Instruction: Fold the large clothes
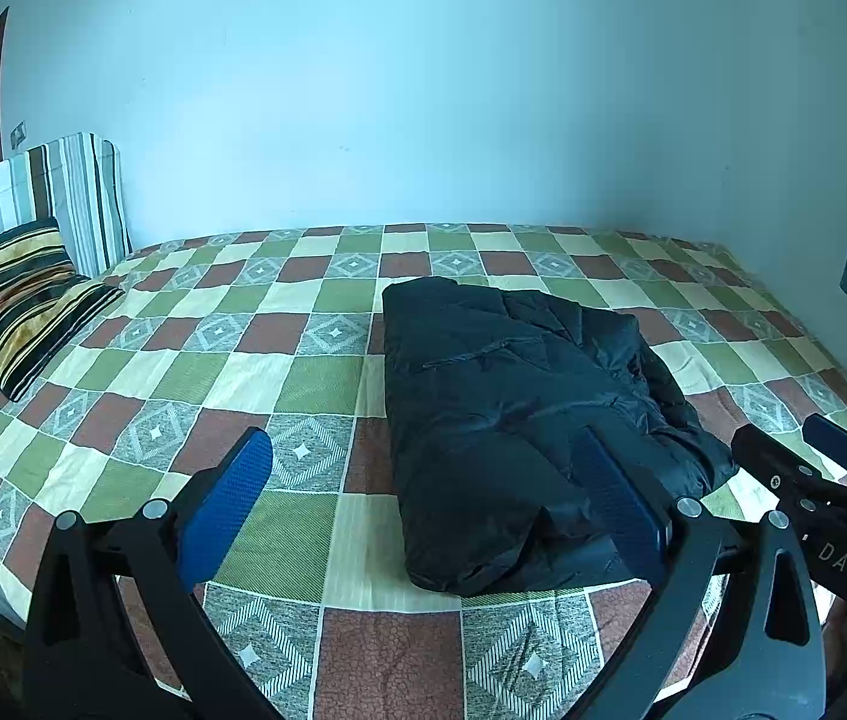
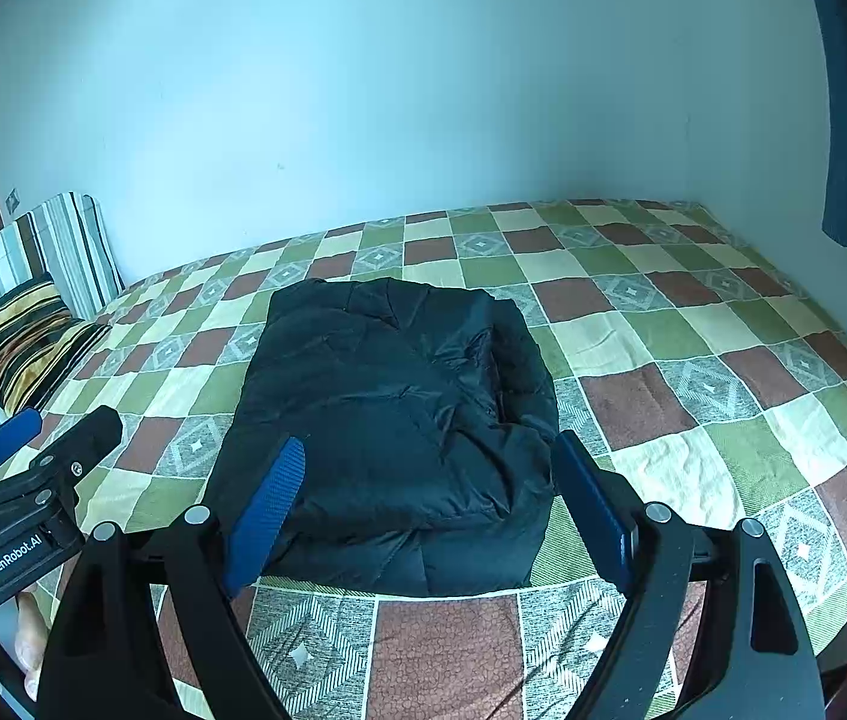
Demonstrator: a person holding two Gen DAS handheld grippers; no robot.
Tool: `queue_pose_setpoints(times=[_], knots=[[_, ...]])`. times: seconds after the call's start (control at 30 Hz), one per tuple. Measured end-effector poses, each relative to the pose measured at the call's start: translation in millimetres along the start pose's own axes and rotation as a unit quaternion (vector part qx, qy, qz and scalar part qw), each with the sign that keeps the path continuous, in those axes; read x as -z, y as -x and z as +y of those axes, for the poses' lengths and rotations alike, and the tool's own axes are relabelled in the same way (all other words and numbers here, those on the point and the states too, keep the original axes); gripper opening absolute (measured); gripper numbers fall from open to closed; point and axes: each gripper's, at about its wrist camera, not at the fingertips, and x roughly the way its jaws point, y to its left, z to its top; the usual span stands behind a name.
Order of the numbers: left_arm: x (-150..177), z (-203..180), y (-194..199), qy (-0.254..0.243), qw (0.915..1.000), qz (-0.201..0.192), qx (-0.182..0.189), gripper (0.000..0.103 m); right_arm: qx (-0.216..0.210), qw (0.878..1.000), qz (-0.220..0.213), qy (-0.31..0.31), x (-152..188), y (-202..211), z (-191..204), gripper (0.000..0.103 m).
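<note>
A folded black puffy jacket (image 2: 393,432) lay on the checkered quilted bed (image 2: 693,360); the left hand-held gripper (image 1: 423,504) and the right hand-held gripper (image 2: 441,516) gaped wide, empty.

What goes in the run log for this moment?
jacket: folded on bed | left gripper: open, empty | right gripper: open, empty

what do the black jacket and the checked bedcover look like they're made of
Black jacket: likely a thin synthetic shell such as nylon, padded; it has a slight sheen, fine crinkles and puffy stitched sections.
Checked bedcover: looks like matte woven cotton or a blend, printed in patchwork squares; no shine, soft creases. The exact fibre cannot be told.
</note>
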Motion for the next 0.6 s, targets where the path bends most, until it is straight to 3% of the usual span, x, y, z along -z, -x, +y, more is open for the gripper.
queue_pose_setpoints(times=[0.17, 0.3, 0.6], knots=[[-0.3, -0.5, 3.4, 0.001, 1.0, -0.005, 0.003, 0.1, 0.0, 1.0, 0.0, 0.0, -0.1, 0.1, 0.6, 0.083], [-0.1, -1.4, 7.3, 0.001, 0.9998, -0.015, -0.014, 0.1, -0.001, 1.0, -0.002, 0.002, 0.3, 1.4, 1.4, 0.083], [0.6, -6.2, 10.2, -0.014, 0.9997, -0.02, -0.003, 0.1, -0.003, 1.0, 0.0, 0.004, 2.3, 2.6, 2.0, 0.083]])
